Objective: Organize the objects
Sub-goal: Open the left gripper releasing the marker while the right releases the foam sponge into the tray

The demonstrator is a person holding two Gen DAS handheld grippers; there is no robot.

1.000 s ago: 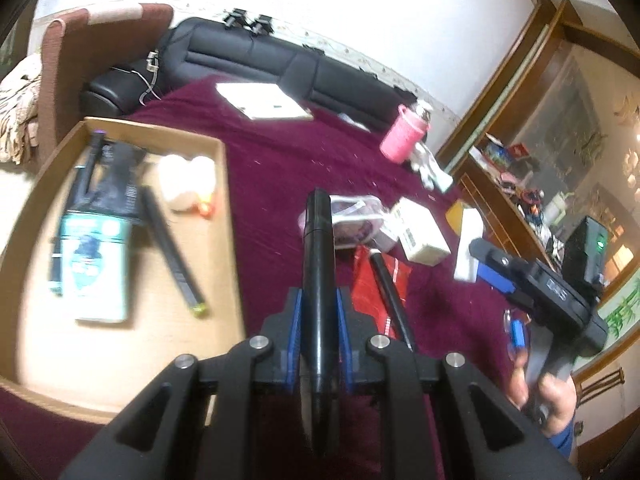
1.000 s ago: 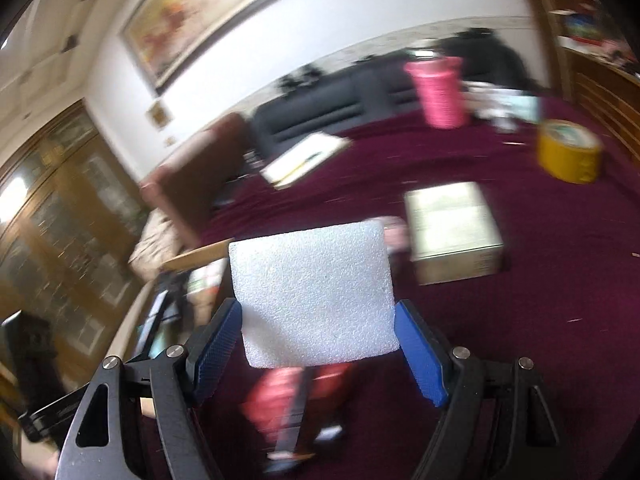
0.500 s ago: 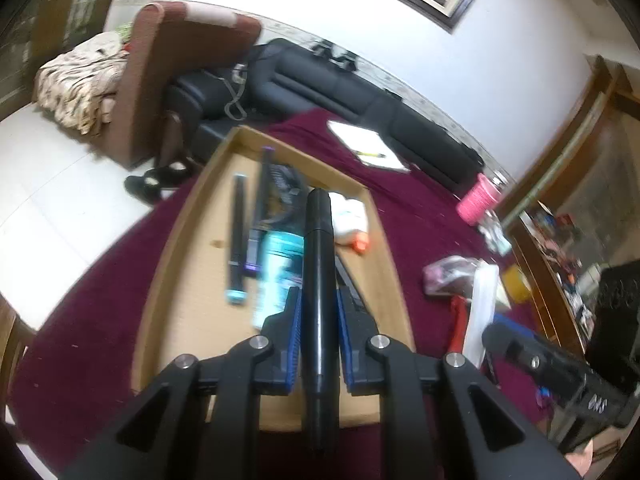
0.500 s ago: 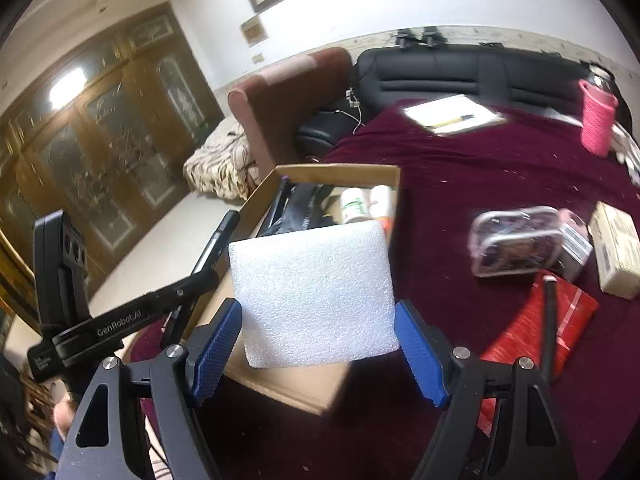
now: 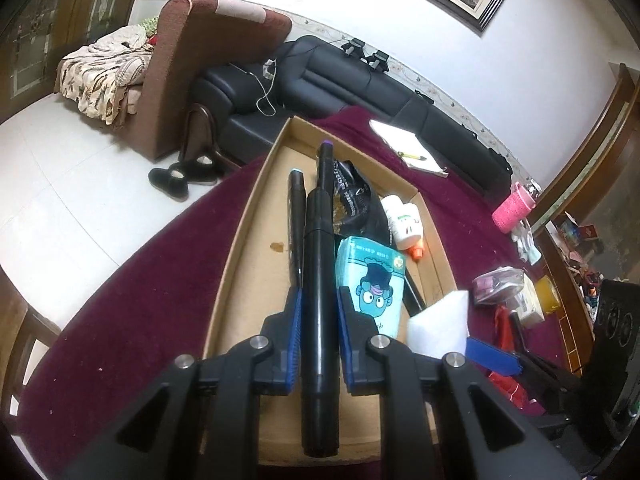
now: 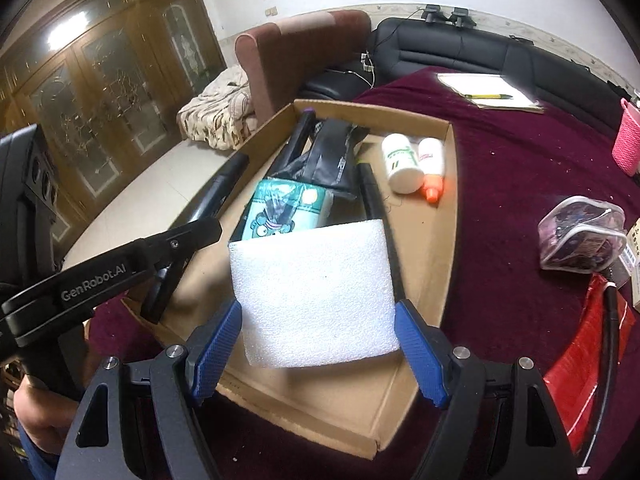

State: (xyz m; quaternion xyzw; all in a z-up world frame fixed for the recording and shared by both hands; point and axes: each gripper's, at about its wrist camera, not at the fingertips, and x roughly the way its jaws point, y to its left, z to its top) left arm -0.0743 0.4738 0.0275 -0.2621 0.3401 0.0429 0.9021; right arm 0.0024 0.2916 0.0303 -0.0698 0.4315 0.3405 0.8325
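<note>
Both claws hang over the cardboard tray (image 5: 240, 248) that lies near the bench's (image 5: 132, 292) left edge, each with something to put down. The left claw (image 5: 318, 312) is clamped tight on a black marker (image 5: 318, 280), which points along the tray's length above the markers already there; the right claw (image 6: 318, 344) stands wide with a white foam block (image 6: 316, 292) pinched between its blue pads, over the tray's near end. The main risk, as I judge it, is crowding: the two claws sit close together over the same tray, so lowering both at once could knock one against the other or jar the foam loose. The foam is light and held only at its lower edge, so it could tilt or slip out and land on the tissue pack (image 6: 284, 212). The marker is round, and dropped from height it could roll against the other pens or bounce over the low wall. Counted in the tray: three dark markers lying lengthwise, one black pouch (image 6: 328, 156), one tissue pack, two small white bottles (image 6: 400, 160). Out on the bench: one clear pouch (image 6: 580, 236), one red packet (image 6: 588, 352) with a pen on it, one notepad (image 6: 484, 88) with a pen, one pink cup (image 6: 628, 140), and a box or two at the right edge, hard to tell.
</note>
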